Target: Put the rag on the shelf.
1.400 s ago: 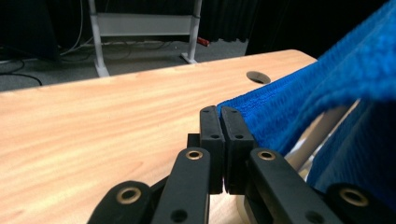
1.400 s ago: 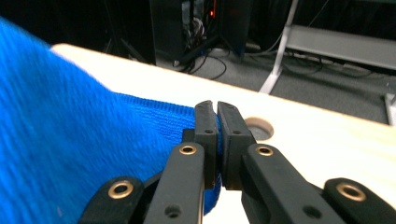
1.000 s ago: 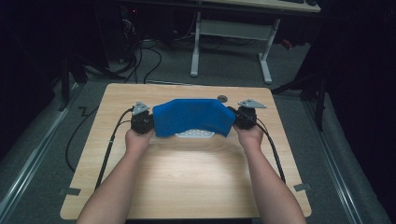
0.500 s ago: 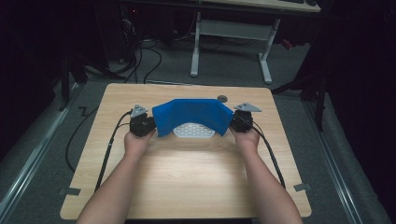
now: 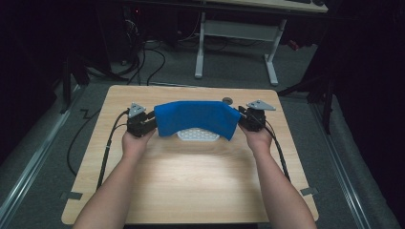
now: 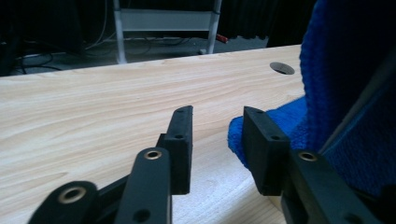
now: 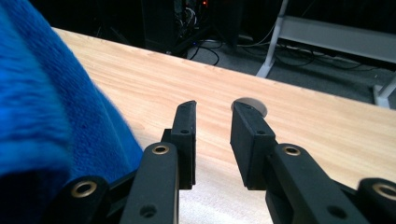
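Draping over a white keyboard (image 5: pixel 197 135) at the middle of the high view, the blue cloth (image 5: pixel 197 118) hangs between the two grippers. The left gripper (image 6: pixel 215 136) has its jaws spread with nothing between them — the cloth lies just beside the right-hand jaw, low right in its view. The right gripper (image 7: pixel 212 138) is likewise spread and empty, cloth at the frame's left. To cover well, I'd judge both sides should settle evenly on the table (image 5: pixel 191 186) — no bunching.
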### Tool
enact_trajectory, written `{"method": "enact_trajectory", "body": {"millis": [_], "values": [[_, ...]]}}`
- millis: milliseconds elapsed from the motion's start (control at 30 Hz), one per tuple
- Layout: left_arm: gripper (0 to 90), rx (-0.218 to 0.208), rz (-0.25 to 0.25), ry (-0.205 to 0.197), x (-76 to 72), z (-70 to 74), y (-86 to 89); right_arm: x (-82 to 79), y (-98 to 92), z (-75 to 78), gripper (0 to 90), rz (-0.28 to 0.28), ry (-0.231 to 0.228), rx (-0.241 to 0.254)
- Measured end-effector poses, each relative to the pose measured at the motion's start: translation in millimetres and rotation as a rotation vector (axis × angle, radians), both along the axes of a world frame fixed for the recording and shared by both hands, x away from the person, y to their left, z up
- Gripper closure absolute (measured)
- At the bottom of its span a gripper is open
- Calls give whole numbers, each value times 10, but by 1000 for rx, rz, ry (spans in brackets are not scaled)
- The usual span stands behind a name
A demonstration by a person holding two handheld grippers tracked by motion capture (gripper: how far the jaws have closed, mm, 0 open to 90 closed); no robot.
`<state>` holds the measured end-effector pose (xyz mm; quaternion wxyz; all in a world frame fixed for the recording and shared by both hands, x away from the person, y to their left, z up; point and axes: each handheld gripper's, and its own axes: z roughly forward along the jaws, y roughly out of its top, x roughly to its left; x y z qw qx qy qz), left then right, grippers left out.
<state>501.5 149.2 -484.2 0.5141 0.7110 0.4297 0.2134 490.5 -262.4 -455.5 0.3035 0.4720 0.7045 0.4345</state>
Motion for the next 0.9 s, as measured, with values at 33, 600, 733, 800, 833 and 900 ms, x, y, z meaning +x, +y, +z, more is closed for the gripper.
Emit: {"method": "enact_trajectory", "body": {"millis": [33, 600, 733, 800, 833, 900], "values": [[624, 3, 1, -1, -1, 9, 6, -3, -2, 28, 707, 0, -5, -3], [574, 19, 17, -11, -15, 172, 132, -35, -29, 233, 647, 3, -30, -19], [563, 19, 22, -11, -23, 191, 161, -44, -48, 240, 633, -5, -25, -21], [560, 22, 21, -11, -30, 198, 169, -54, -54, 241, 627, -5, -24, -18], [559, 24, 19, -11, -38, 202, 172, -62, -59, 242, 623, -1, -23, -18], [556, 28, 17, -12, -49, 205, 176, -90, -63, 232, 613, 0, -25, -16]]}}
